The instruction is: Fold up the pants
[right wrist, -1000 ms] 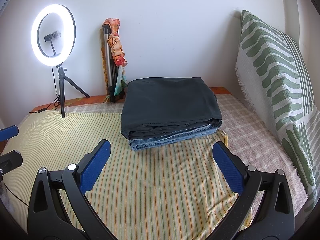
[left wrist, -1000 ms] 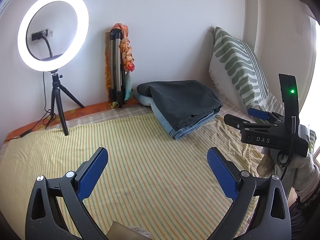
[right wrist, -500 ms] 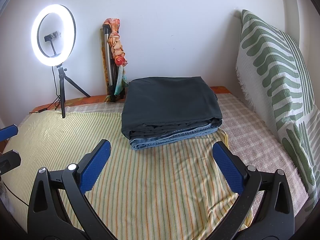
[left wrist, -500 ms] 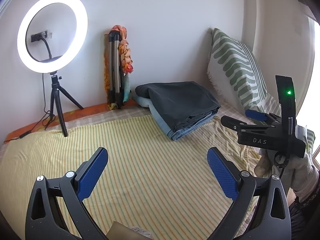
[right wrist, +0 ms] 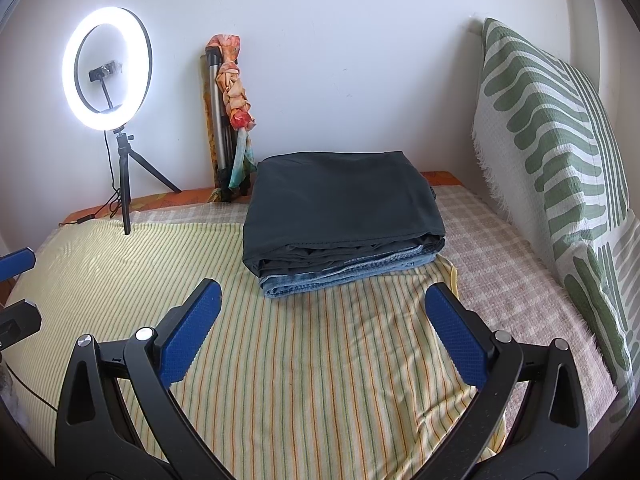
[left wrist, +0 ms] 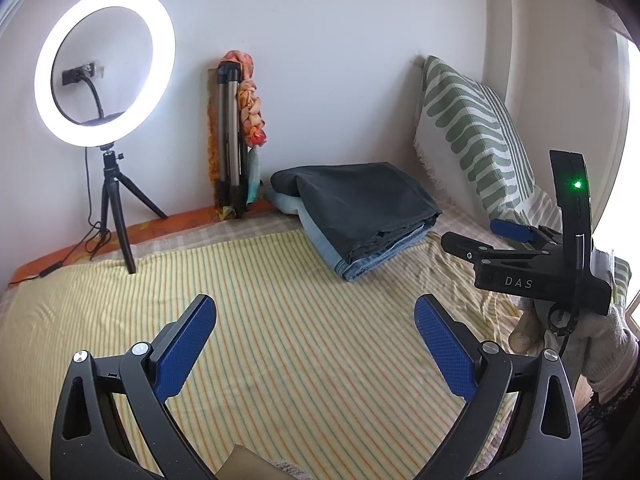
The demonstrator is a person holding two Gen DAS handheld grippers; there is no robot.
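The dark pants (right wrist: 340,196) lie folded atop folded jeans (right wrist: 344,276) at the bed's far side, straight ahead of the right gripper (right wrist: 320,320), long edge crosswise; the left gripper (left wrist: 316,340) sits farther off; both gape wide, holding nothing.

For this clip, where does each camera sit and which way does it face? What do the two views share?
Left wrist: on the left tongs, open, facing across the striped sheet to the wall; the right tongs and gloved hand show at right.
Right wrist: on the right tongs, open, facing the folded pants stack squarely; the left tongs' tips show at left.
Shared: stack, ring light, leaning tripod, green-patterned pillow.
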